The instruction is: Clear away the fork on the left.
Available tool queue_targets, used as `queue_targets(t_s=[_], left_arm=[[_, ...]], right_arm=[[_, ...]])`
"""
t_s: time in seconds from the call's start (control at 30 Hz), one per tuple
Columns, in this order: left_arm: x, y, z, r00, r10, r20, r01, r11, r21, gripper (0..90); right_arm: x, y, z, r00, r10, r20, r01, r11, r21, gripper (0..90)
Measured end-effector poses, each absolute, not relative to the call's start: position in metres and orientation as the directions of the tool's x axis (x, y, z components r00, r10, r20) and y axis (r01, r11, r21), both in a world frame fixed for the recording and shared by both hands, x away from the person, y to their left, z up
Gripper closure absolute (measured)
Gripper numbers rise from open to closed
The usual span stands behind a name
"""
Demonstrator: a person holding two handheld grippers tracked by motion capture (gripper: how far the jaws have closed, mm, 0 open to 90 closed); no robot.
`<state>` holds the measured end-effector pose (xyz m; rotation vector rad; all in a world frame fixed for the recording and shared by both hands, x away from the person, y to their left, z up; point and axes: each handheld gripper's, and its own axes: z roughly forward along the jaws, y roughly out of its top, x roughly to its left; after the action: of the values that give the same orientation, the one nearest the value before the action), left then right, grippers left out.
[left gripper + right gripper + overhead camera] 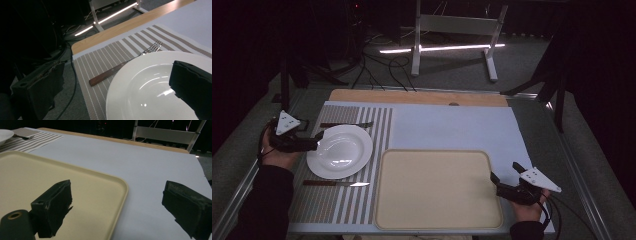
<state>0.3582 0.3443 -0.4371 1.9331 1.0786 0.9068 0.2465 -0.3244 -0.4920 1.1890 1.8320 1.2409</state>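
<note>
A white plate [339, 151] sits on a striped placemat [332, 205], with a wooden-handled fork [346, 124] beyond it and a knife [336, 184] on its near side. My left gripper [317, 141] is at the plate's left rim. In the left gripper view the plate [150, 95] has its rim between the wide-apart jaws of the open left gripper [115, 82], and the fork [120, 66] lies just behind. A beige tray [437, 188] lies empty at centre. My right gripper [504, 171] is open, with the right rim of the tray [75, 182] between the jaws of the gripper [117, 195].
A white cover [452, 127] spreads over the table behind and to the right of the tray. The wooden table edge [417, 97] runs along the back. On the floor beyond stand a metal frame [457, 30] and loose cables [382, 67].
</note>
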Motion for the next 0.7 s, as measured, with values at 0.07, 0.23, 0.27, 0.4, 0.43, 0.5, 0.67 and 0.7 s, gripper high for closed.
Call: queue_targets(t_s=[0.07,0.23,0.27,0.4,0.43,0.5,0.67,0.7], left_arm=[[0.36,0.345,-0.437,0.398,0.889,0.225,0.373,-0.381,0.846,0.1],[0.369,0.347,-0.437,0.397,0.891,0.221,0.383,-0.38,0.842,0.0],[0.369,0.347,-0.437,0.397,0.891,0.221,0.383,-0.38,0.842,0.0],[0.377,0.346,-0.436,0.406,0.884,0.231,0.39,-0.396,0.831,0.1],[0.381,0.346,-0.435,0.406,0.884,0.232,0.394,-0.399,0.828,0.1],[0.385,0.346,-0.435,0.41,0.881,0.236,0.397,-0.405,0.824,0.1],[0.395,0.346,-0.435,0.416,0.875,0.247,0.414,-0.424,0.806,0.1],[0.399,0.346,-0.435,0.417,0.874,0.249,0.423,-0.429,0.798,0.1]], right_arm=[[0.247,-0.324,-0.492,-0.404,0.915,-0.006,0.334,0.154,0.93,8.9],[0.247,-0.324,-0.493,-0.403,0.915,-0.003,0.34,0.153,0.928,8.9],[0.247,-0.324,-0.493,-0.405,0.914,-0.005,0.339,0.155,0.928,8.9],[0.248,-0.324,-0.494,-0.405,0.914,-0.005,0.34,0.156,0.927,8.9],[0.248,-0.324,-0.494,-0.406,0.914,-0.008,0.34,0.159,0.927,8.9],[0.248,-0.324,-0.494,-0.406,0.914,-0.008,0.341,0.159,0.926,8.9],[0.248,-0.324,-0.494,-0.406,0.914,-0.009,0.342,0.161,0.926,8.9],[0.248,-0.324,-0.494,-0.406,0.914,-0.009,0.343,0.161,0.926,8.9]])
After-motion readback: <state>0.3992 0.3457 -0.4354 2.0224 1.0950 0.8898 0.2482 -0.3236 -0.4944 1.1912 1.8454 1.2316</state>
